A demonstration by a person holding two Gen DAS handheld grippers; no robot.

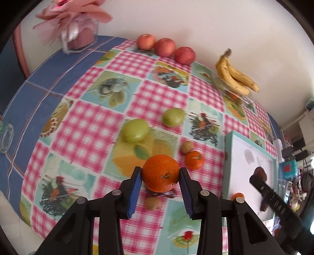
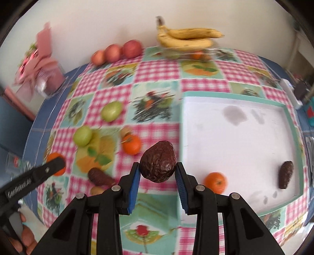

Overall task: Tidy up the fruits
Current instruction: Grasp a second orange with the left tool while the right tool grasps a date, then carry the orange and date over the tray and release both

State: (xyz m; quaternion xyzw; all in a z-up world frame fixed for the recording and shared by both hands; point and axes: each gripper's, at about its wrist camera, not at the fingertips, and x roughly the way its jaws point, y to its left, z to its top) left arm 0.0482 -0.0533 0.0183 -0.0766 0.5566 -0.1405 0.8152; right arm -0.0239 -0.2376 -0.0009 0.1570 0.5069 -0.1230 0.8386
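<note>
- The left gripper (image 1: pixel 160 173) squeezes an orange (image 1: pixel 160 173) between its blue pads — the orange is up off the table.
- The right gripper (image 2: pixel 158 168) squeezes a dark, wrinkly avocado (image 2: pixel 158 161) the same way, up in the air beside the tray's left edge.
- The white tray (image 2: pixel 290 115) has a green rim. Inside it lie a small orange (image 2: pixel 215 182) and another dark avocado (image 2: pixel 286 174), apart from each other.
- On the checked tablecloth (image 1: pixel 88 125) sit two green apples (image 1: pixel 135 130), near each other.
- One more orange (image 1: pixel 194 159) sits just beside a small brown fruit (image 1: pixel 187 147); another brown fruit (image 1: pixel 153 203) lies under the left gripper.
- A third dark avocado (image 2: pixel 101 177) lies on the cloth to the left of the right gripper.
- Three red apples (image 1: pixel 164 47) stand in a row by the wall.
- Bananas (image 1: pixel 234 75) lie on top of a clear dish (image 1: pixel 245 99) at the back.
- A pink bunch of paper flowers (image 1: pixel 74 17) stands in the far corner — it looks blurry.
</note>
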